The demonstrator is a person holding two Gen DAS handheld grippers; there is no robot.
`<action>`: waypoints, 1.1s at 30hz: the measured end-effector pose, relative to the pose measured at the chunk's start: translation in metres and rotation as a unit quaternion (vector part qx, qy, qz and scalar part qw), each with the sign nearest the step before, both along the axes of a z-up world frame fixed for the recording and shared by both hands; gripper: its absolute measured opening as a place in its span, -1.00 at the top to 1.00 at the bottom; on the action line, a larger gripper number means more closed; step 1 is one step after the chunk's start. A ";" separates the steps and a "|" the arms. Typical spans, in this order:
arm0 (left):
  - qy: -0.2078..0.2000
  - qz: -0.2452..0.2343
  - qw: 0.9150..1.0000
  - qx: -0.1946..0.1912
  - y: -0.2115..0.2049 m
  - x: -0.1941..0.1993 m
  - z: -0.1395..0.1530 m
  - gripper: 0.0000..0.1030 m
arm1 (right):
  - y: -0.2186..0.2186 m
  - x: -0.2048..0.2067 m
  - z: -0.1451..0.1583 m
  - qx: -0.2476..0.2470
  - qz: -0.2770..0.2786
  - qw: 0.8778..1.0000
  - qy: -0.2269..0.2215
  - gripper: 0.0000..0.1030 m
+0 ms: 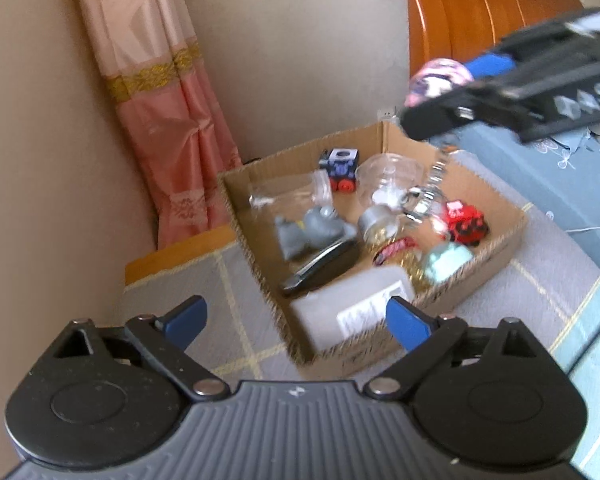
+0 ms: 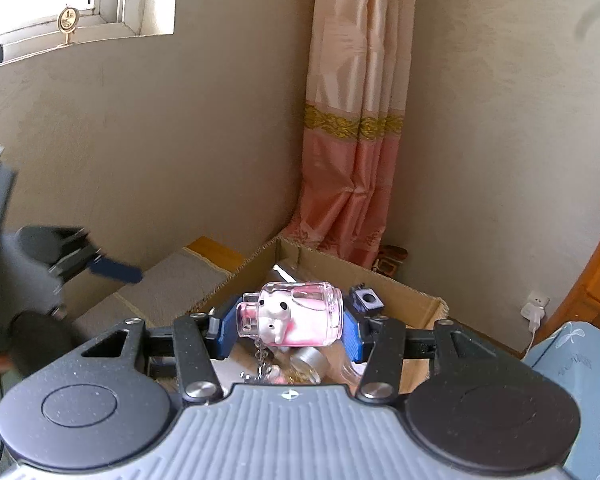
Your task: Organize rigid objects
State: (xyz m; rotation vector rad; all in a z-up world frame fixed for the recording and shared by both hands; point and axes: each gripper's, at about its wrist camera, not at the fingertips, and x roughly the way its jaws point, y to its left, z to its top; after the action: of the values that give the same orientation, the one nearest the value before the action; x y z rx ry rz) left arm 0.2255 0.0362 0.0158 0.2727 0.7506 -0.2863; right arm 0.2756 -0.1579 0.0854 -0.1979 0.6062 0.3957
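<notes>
The right tongs pinch the small clear-and-pink glass bottle endwise; it looks light, slippery, breakable. The left tongs stand spread, empty.

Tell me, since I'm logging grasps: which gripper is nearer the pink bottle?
Right. The right gripper is shut on the pink bottle; the left gripper is open, off to the side.

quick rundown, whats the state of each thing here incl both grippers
left gripper: open, nothing between its fingers
right gripper: shut on the pink bottle
pink bottle: held sideways above the box, chain dangling
cardboard box: open-topped, holding toys and clear jars
curtain: hanging gathered
</notes>
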 end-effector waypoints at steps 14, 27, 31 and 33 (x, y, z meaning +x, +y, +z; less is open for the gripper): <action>-0.009 0.025 0.999 -0.032 0.028 -0.026 0.003 -0.91 | 0.062 0.047 -0.031 -0.005 -0.004 0.998 0.055 -0.71; -0.040 0.055 0.997 -0.029 0.018 -0.057 0.025 -0.92 | 0.037 -0.007 -0.004 -0.040 -0.110 0.992 0.054 -1.00; -0.045 0.079 0.996 -0.013 0.004 -0.074 0.027 -0.92 | 0.021 -0.039 -0.017 -0.067 -0.180 0.980 0.051 -1.00; -0.034 0.090 0.995 -0.011 -0.004 -0.082 0.027 -0.92 | 0.013 -0.059 -0.027 -0.069 -0.215 0.972 0.060 -1.00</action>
State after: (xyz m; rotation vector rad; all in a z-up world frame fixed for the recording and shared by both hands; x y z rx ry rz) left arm 0.1439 0.0320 0.0430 0.1908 0.6996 -0.1144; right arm 0.2164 -0.1446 0.0589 -0.1705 0.7756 -0.0554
